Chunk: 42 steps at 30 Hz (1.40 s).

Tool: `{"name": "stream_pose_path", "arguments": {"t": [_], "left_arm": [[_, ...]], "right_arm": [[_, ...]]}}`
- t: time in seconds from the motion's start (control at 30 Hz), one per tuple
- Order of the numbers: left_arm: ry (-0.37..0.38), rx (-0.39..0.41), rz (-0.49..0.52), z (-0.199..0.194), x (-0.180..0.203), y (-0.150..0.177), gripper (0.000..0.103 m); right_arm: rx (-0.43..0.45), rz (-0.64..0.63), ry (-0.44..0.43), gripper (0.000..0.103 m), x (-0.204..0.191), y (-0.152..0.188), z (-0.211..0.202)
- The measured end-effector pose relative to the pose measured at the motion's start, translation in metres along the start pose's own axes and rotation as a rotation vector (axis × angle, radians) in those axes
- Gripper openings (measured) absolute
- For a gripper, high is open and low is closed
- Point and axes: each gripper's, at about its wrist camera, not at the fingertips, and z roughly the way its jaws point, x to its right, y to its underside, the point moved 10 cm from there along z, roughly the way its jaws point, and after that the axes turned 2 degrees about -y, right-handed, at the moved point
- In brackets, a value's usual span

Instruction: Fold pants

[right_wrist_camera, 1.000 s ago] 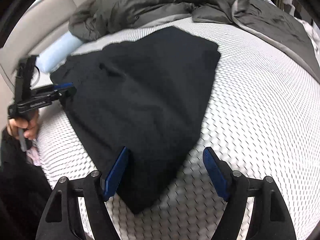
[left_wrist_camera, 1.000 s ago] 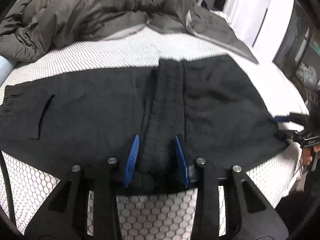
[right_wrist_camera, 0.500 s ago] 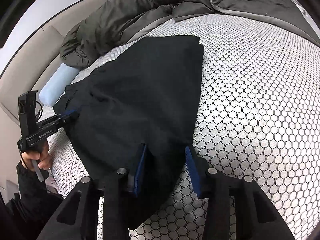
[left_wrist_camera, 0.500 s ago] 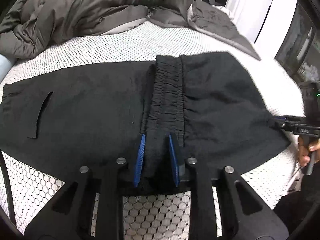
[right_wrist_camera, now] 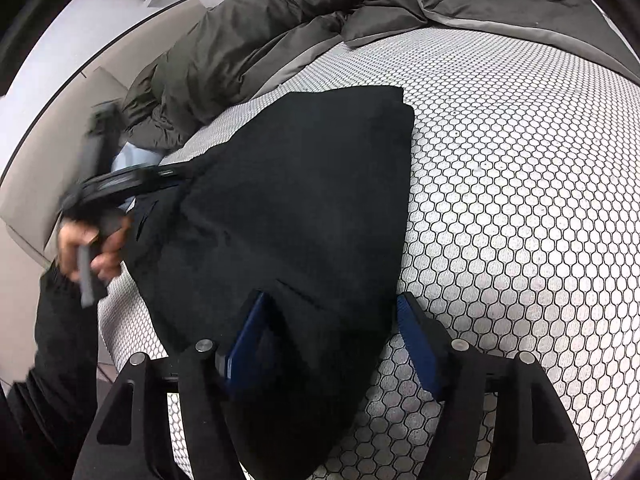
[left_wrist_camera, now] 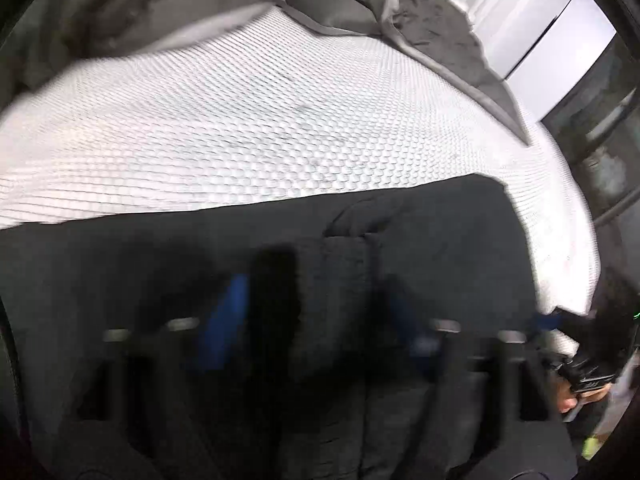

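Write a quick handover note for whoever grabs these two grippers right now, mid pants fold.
Left gripper: jaws opening, black fabric pants bunched between them; view blurred, grip unclear.
Right gripper: jaws opening, pads straddling the pants' near corner, not pressing.
Pants lie on the white honeycomb-patterned mattress, already doubled over; grey duvet heaped behind.
Left: finish folding and flatten.

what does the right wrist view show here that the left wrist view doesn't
Only the right wrist view: the pale blue cushion by the beige headboard, the hand gripping the left gripper's handle, and the right gripper, jaws opening astride a corner of the pants.

Only the left wrist view: a white wall panel and the left gripper, blurred, jaws opening, a bunched fold between them.

Both: the black fabric pants on the white honeycomb-mesh bed cover, with the rumpled dark grey duvet behind.
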Motion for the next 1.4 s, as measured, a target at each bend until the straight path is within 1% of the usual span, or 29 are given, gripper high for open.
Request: {"name": "stream_pose_path", "arguments": {"t": [0.07,0.1,0.13,0.2,0.23,0.27,0.33,0.37,0.4,0.43,0.53,0.57,0.63,0.67,0.7,0.77,0.87,0.9,0.93,0.97,1.0,1.03,1.07,1.1,1.17,1.27,1.33,1.37,1.4], "left_arm": [[0.008,0.037,-0.026,0.000,-0.002,-0.002,0.030],[0.019,0.074,-0.030,-0.007,-0.002,-0.003,0.021],[0.032,0.097,-0.033,-0.015,-0.002,-0.003,0.017],[0.043,0.153,-0.041,-0.038,-0.002,-0.005,0.016],[0.023,0.173,-0.031,-0.046,-0.004,-0.006,0.016],[-0.012,0.188,-0.022,-0.052,-0.008,-0.008,0.012],[-0.038,0.168,-0.049,-0.050,-0.019,-0.010,0.013],[-0.072,0.133,-0.060,-0.042,-0.025,-0.008,0.021],[-0.106,0.113,-0.060,-0.038,-0.029,-0.005,0.032],[-0.141,0.108,-0.068,-0.037,-0.031,0.000,0.036],[-0.114,0.155,-0.090,-0.056,-0.022,0.011,0.045],[-0.135,0.175,-0.079,-0.064,-0.019,0.015,0.052],[-0.185,0.247,-0.048,-0.087,-0.005,0.032,0.065],[-0.180,0.266,-0.039,-0.094,0.005,0.040,0.078],[-0.162,0.291,-0.025,-0.101,0.024,0.053,0.084],[-0.125,0.296,0.028,-0.100,0.058,0.072,0.084],[-0.080,0.255,0.144,-0.077,0.115,0.100,0.084],[-0.083,0.242,0.183,-0.066,0.131,0.106,0.084],[-0.091,0.233,0.203,-0.058,0.139,0.111,0.084],[-0.092,0.223,0.211,-0.053,0.146,0.117,0.084],[-0.083,0.206,0.221,-0.045,0.152,0.124,0.084],[-0.077,0.199,0.223,-0.041,0.154,0.129,0.084],[-0.081,0.194,0.223,-0.036,0.154,0.132,0.084],[-0.088,0.193,0.225,-0.034,0.154,0.133,0.084],[-0.069,0.200,0.220,-0.036,0.155,0.132,0.084],[-0.051,0.204,0.216,-0.040,0.155,0.135,0.084],[-0.042,0.195,0.225,-0.039,0.161,0.142,0.084],[-0.033,0.188,0.236,-0.036,0.167,0.139,0.084],[-0.024,0.181,0.255,-0.034,0.173,0.143,0.084]], "right_arm": [[-0.005,-0.008,-0.003,0.068,0.000,0.002,0.000],[-0.005,-0.010,-0.004,0.068,0.000,0.003,-0.002],[-0.008,-0.012,-0.007,0.068,0.003,0.007,-0.006],[-0.010,-0.017,-0.005,0.068,0.004,0.009,-0.009],[-0.011,-0.022,-0.005,0.069,0.004,0.012,-0.011],[-0.013,-0.027,-0.004,0.069,0.003,0.013,-0.012],[-0.020,-0.040,0.001,0.071,-0.001,0.016,-0.011],[-0.021,-0.042,0.004,0.072,-0.001,0.018,-0.010],[-0.023,-0.041,0.006,0.072,-0.002,0.019,-0.010],[-0.025,-0.044,0.008,0.072,-0.003,0.021,-0.011],[-0.035,-0.053,-0.007,0.072,-0.006,0.026,-0.015],[-0.039,-0.058,-0.013,0.072,-0.007,0.029,-0.017],[-0.049,-0.069,-0.033,0.072,-0.010,0.038,-0.020],[-0.052,-0.064,-0.040,0.072,-0.010,0.042,-0.021],[-0.056,-0.060,-0.047,0.072,-0.010,0.044,-0.021],[-0.059,-0.039,-0.060,0.072,-0.009,0.051,-0.023],[-0.037,0.041,-0.093,0.072,-0.007,0.055,-0.029],[-0.024,0.072,-0.102,0.071,-0.006,0.056,-0.031],[-0.004,0.116,-0.113,0.068,-0.006,0.056,-0.032],[0.001,0.132,-0.116,0.057,-0.007,0.058,-0.032],[0.000,0.141,-0.117,0.041,-0.009,0.061,-0.030],[-0.007,0.136,-0.112,0.038,-0.011,0.064,-0.028],[-0.011,0.109,-0.085,0.029,-0.014,0.068,-0.027],[-0.010,0.091,-0.085,0.022,-0.017,0.072,-0.029],[-0.044,0.069,-0.128,0.018,-0.027,0.085,-0.035],[-0.075,-0.046,-0.096,0.018,-0.039,0.101,-0.044],[-0.049,-0.065,-0.085,0.025,-0.037,0.102,-0.055],[-0.035,-0.053,-0.083,0.036,-0.034,0.099,-0.059],[-0.011,-0.031,-0.081,0.051,-0.029,0.094,-0.065]]}}
